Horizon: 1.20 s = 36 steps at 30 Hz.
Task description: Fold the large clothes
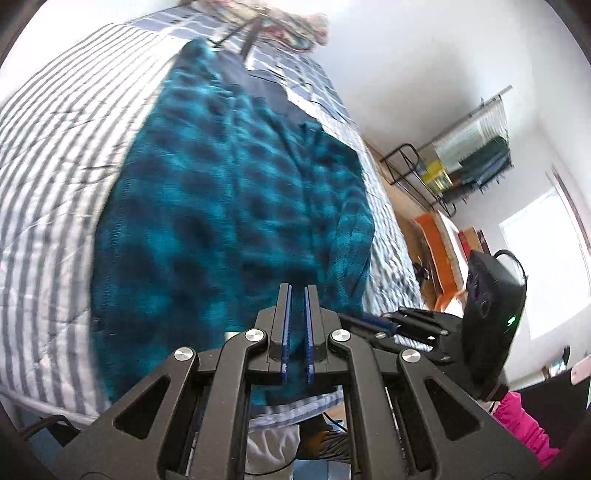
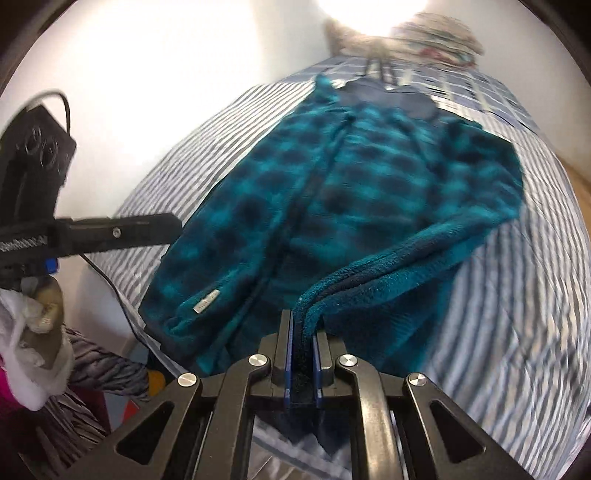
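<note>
A teal and dark checked fleece jacket (image 1: 229, 192) lies spread on a striped bed (image 1: 55, 155); it also shows in the right wrist view (image 2: 369, 184). My left gripper (image 1: 298, 295) hovers over the jacket's near hem, jaws nearly closed with a narrow gap and nothing between them. My right gripper (image 2: 303, 321) is shut on a folded edge of the jacket (image 2: 388, 266), lifted off the bed. The right gripper (image 1: 373, 321) shows in the left wrist view, and the left gripper (image 2: 173, 221) in the right wrist view.
A dark garment (image 1: 266, 92) lies under the jacket's far end. A heap of patterned fabric (image 1: 295, 26) sits at the bed's head. A clothes rack (image 1: 469, 147) and an orange box (image 1: 436, 243) stand on the floor at the right.
</note>
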Available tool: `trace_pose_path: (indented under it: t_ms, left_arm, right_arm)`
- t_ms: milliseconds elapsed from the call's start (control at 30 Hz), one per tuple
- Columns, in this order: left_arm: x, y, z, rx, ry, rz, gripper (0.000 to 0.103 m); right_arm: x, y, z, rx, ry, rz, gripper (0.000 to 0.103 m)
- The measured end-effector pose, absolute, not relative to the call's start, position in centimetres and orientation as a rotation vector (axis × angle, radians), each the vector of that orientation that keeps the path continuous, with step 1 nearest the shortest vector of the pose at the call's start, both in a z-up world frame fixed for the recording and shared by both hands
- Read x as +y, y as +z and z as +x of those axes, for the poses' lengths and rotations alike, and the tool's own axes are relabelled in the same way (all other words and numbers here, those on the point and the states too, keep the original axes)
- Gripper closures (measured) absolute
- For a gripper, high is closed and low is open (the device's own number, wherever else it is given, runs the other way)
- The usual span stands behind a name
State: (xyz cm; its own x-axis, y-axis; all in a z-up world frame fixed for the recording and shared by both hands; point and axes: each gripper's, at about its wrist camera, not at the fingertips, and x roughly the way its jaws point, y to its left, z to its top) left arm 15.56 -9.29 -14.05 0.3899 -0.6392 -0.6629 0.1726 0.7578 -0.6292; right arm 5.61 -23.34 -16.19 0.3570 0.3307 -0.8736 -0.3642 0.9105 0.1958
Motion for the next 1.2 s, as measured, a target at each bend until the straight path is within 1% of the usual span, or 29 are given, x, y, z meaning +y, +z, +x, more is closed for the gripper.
trace_pose_path:
  t_ms: [200, 367, 400, 433, 467, 500, 533, 567, 600, 633, 667, 767, 900, 933, 1033, 1067, 1200]
  left_arm:
    - [-6.0, -15.3, 15.8, 1.057, -0.474, -0.567, 0.099]
    - [-5.6, -16.9, 16.2, 1.098, -0.453, -0.590, 0.099]
    - [-5.9, -17.2, 16.5, 1.106, -0.462, -0.595, 0.099]
    - [-6.2, -17.5, 16.7, 1.118, -0.475, -0.598, 0.099]
    - [-6.5, -17.7, 16.9, 1.130, -0.483, -0.597, 0.098]
    - [-7.0, -17.9, 17.1, 1.140, -0.491, -0.595, 0.091]
    - [-7.4, -18.1, 17.3, 1.144, -0.499, -0.595, 0.087]
    - [-7.7, -18.3, 17.4, 1.149, -0.506, -0.596, 0.077]
    - [-8.1, -18.5, 17.6, 1.155, -0.516, -0.597, 0.069]
    - [-8.6, -18.7, 17.7, 1.165, -0.528, -0.596, 0.067]
    - [-9.0, -18.8, 17.9, 1.173, -0.538, -0.596, 0.066]
    - [-10.2, -19.3, 18.4, 1.197, -0.555, -0.595, 0.064]
    - [-11.9, -19.7, 18.9, 1.223, -0.582, -0.603, 0.063]
    - [-12.4, -19.8, 19.0, 1.229, -0.591, -0.603, 0.063]
    - [-13.8, -19.8, 19.6, 1.242, -0.622, -0.592, 0.063]
    - [-14.4, -19.7, 19.7, 1.247, -0.631, -0.585, 0.061]
    - [-16.1, -19.9, 20.3, 1.269, -0.665, -0.578, 0.049]
  right_arm:
    - [-18.6, -20.1, 6.9, 1.212, 0.511, -0.141, 0.097]
    - [-17.9, -22.6, 7.4, 1.255, 0.528, -0.157, 0.095]
    - [-18.1, -22.5, 7.5, 1.256, 0.536, -0.139, 0.094]
    - [-18.6, -22.3, 7.6, 1.257, 0.548, -0.101, 0.088]
    - [-19.2, -22.1, 7.6, 1.256, 0.562, -0.053, 0.077]
    - [-19.8, -21.9, 7.6, 1.259, 0.581, -0.013, 0.071]
    - [-20.2, -21.8, 7.7, 1.260, 0.595, 0.016, 0.066]
    - [-20.7, -21.2, 7.5, 1.250, 0.606, 0.033, 0.064]
    - [-21.0, -20.7, 7.3, 1.239, 0.614, 0.036, 0.063]
    - [-21.4, -20.1, 7.0, 1.229, 0.625, 0.043, 0.058]
    - [-22.0, -19.5, 6.7, 1.219, 0.638, 0.062, 0.055]
    - [-23.6, -17.7, 6.1, 1.189, 0.649, 0.135, 0.050]
    - [-26.5, -16.7, 6.5, 1.175, 0.676, 0.257, 0.049]
    - [-27.0, -16.8, 6.6, 1.174, 0.677, 0.279, 0.047]
    - [-27.2, -17.2, 6.5, 1.191, 0.689, 0.308, 0.047]
    - [-27.1, -17.5, 6.4, 1.202, 0.694, 0.301, 0.047]
    - [-26.8, -16.9, 5.3, 1.201, 0.706, 0.234, 0.047]
